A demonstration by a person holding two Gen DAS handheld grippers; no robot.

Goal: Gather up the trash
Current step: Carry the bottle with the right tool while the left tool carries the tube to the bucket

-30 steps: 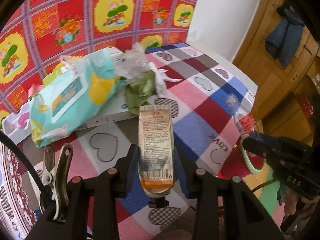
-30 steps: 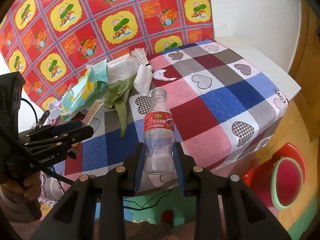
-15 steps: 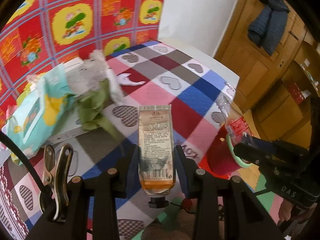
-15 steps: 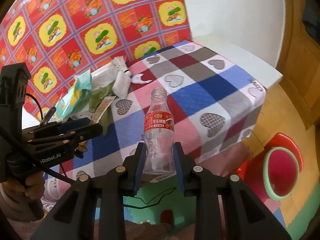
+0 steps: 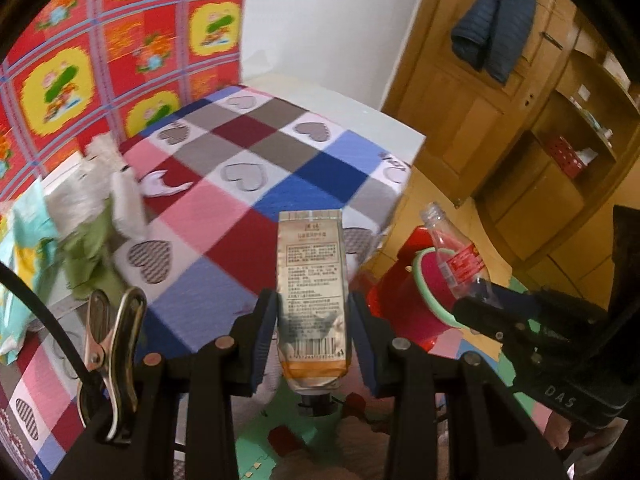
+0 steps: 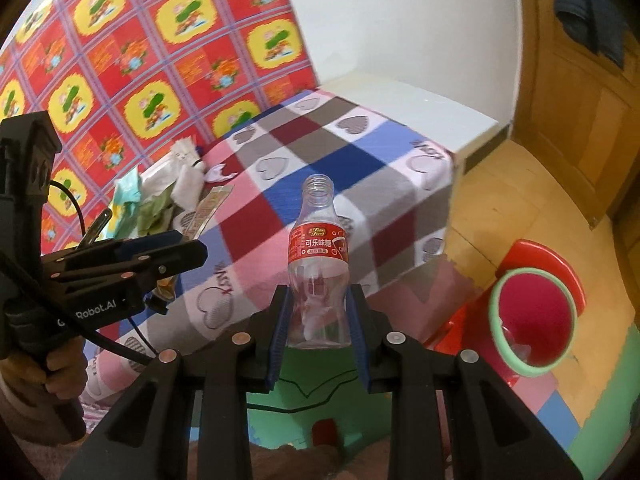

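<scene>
My left gripper [image 5: 313, 322] is shut on a flat beige cream tube [image 5: 311, 276] with its cap end toward the camera. My right gripper [image 6: 320, 312] is shut on an empty clear plastic bottle [image 6: 318, 248] with a red label, held upright and uncapped. Both hang past the front edge of the checked, heart-patterned table [image 5: 248, 184]. A red bin with a green rim [image 6: 532, 316] stands on the floor at lower right; in the left wrist view the red bin [image 5: 412, 300] sits behind the bottle [image 5: 456, 256] and the right gripper [image 5: 476, 312].
At the table's far left lie a teal wipes pack [image 5: 24, 248], crumpled green and white wrappers [image 5: 92, 236] and a torn white scrap [image 5: 160, 184]. A wooden cabinet [image 5: 500, 128] with a hanging jacket [image 5: 496, 20] stands at right. Coloured foam mats [image 6: 592, 392] cover the floor.
Both grippers have swung right, off the table toward the floor, still holding the tube and the bottle. The red bin has come into view closer; the trash pile has slid to the left.
</scene>
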